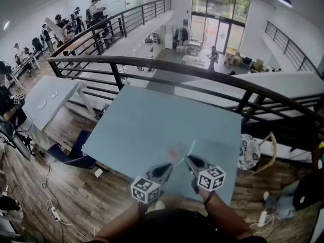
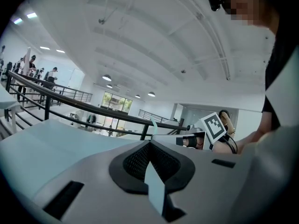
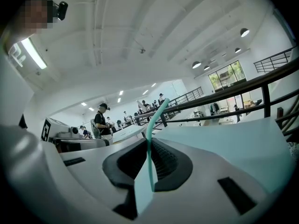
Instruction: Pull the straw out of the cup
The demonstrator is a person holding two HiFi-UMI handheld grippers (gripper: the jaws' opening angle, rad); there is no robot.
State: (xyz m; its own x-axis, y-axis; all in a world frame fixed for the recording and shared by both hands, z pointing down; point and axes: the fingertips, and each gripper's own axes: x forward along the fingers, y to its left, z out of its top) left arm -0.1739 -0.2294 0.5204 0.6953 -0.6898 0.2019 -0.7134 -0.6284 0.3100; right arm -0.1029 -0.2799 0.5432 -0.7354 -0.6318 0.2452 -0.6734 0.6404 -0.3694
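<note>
With its jaws pressed together, the left gripper (image 1: 169, 167) sits low over the pale blue table (image 1: 147, 120), just to the left of the right gripper (image 3: 150, 144). The right gripper's jaws pinch a teal straw (image 3: 156, 115) between their pads. Its long axis runs along the jaws and out past their tips, pointing away from the person, and its far end bends slightly right.

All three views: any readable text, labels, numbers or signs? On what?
No readable text in any view.
Left cube and right cube: black-and-white square marker patterns only, no letters or digits.
Straw and table: no print shows.
Background: too small and blurred to tell.
</note>
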